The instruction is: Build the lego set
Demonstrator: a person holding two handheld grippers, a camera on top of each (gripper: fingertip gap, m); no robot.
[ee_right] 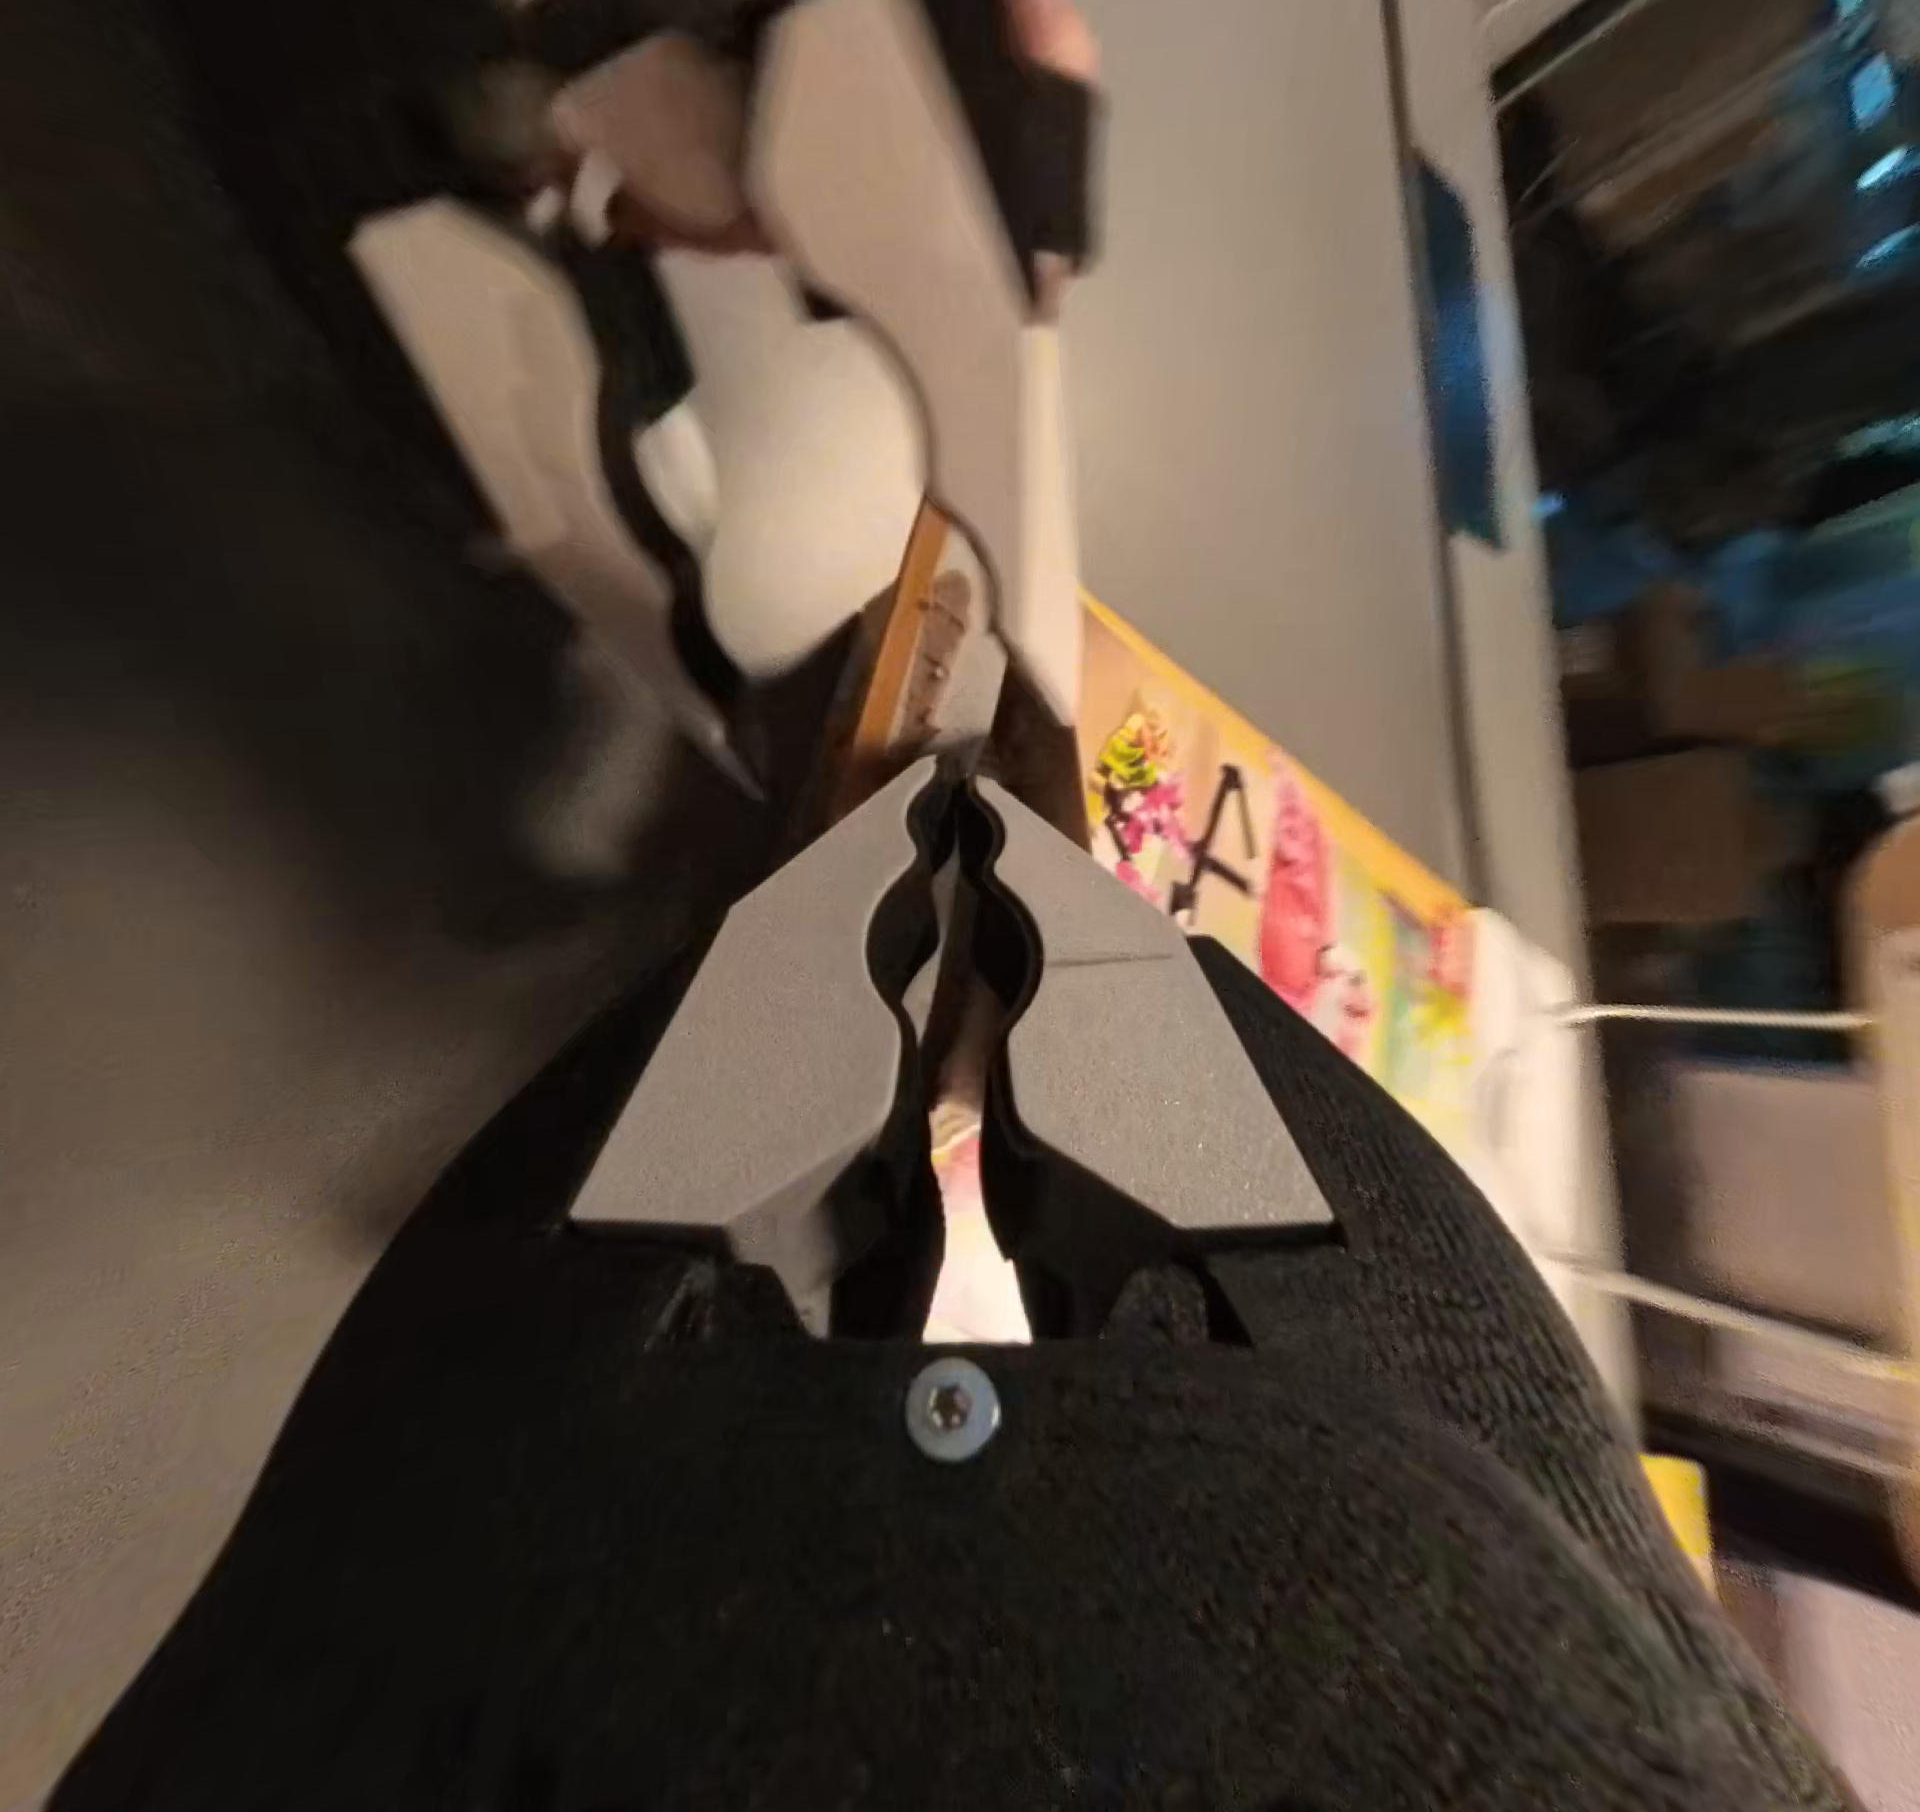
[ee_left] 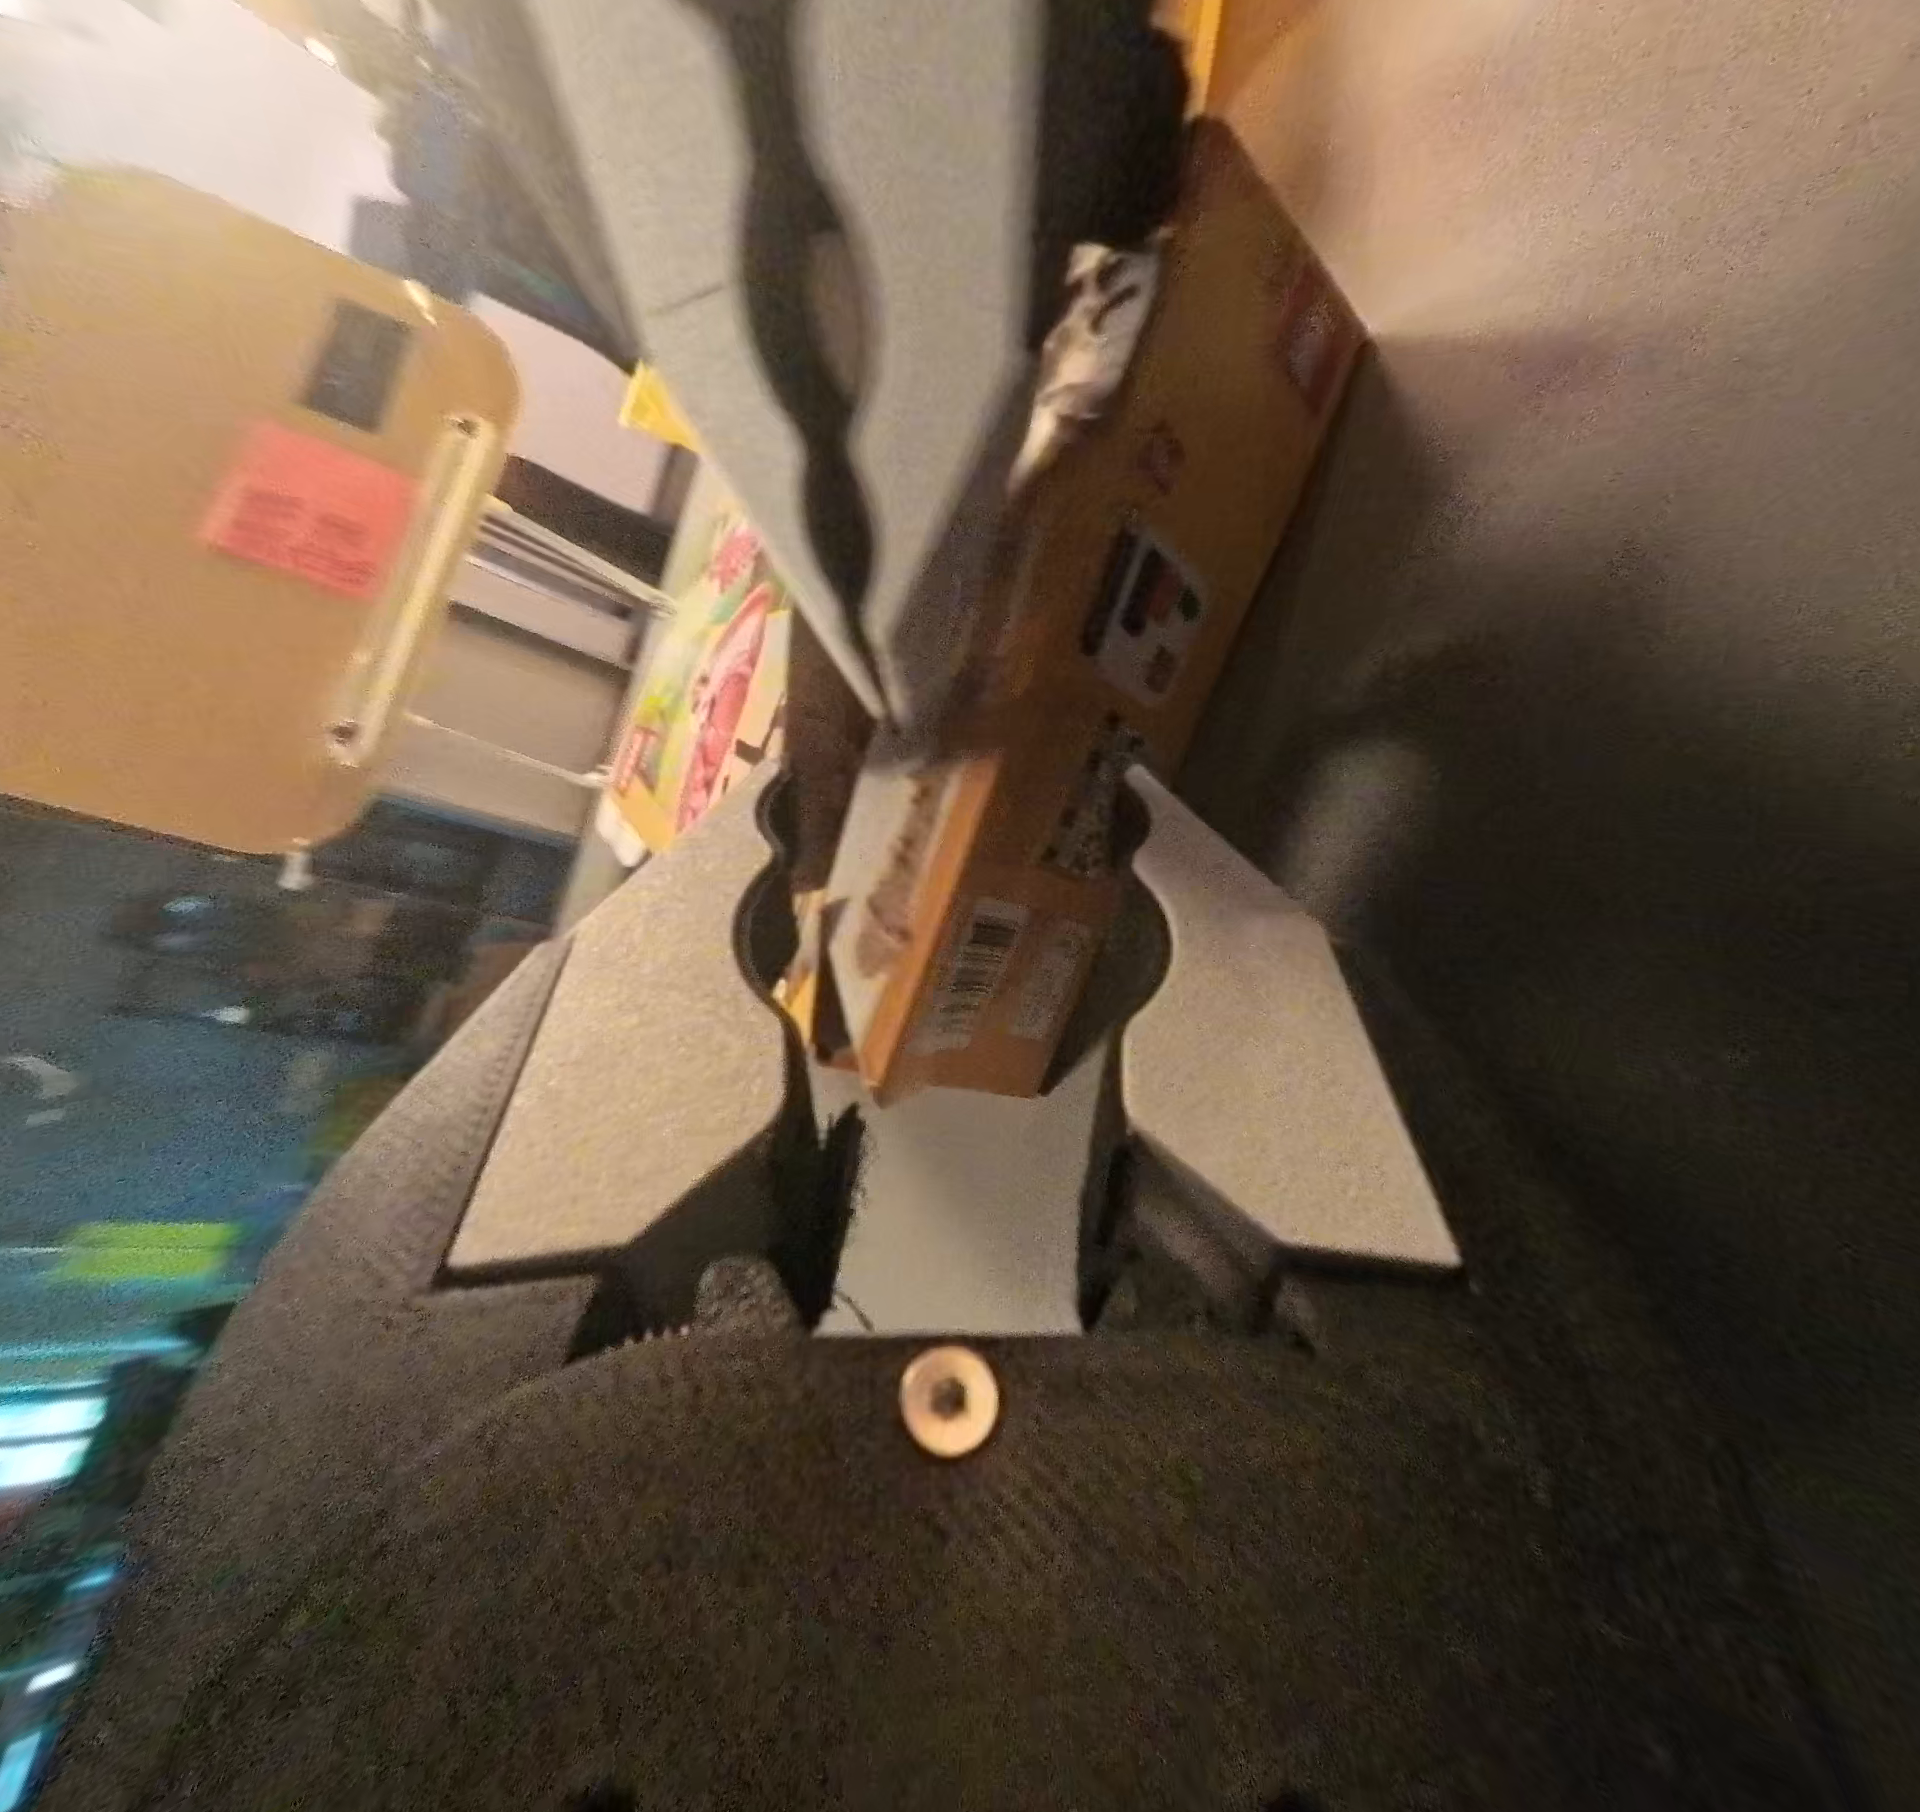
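Two grippers: left gripper spread around orange box; right gripper closed, seemingly pinching box edge.

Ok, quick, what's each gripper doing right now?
Left gripper: open, orange box between its fingers, not clamped.
Right gripper: closed, tips at that box's flap; whether it pinches it cannot be told.

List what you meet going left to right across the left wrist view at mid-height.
Tan rounded panel with a red label → white wire rack → colourful pink-and-green printed box → right tongs, shut → orange-brown cardboard box → dark wall.
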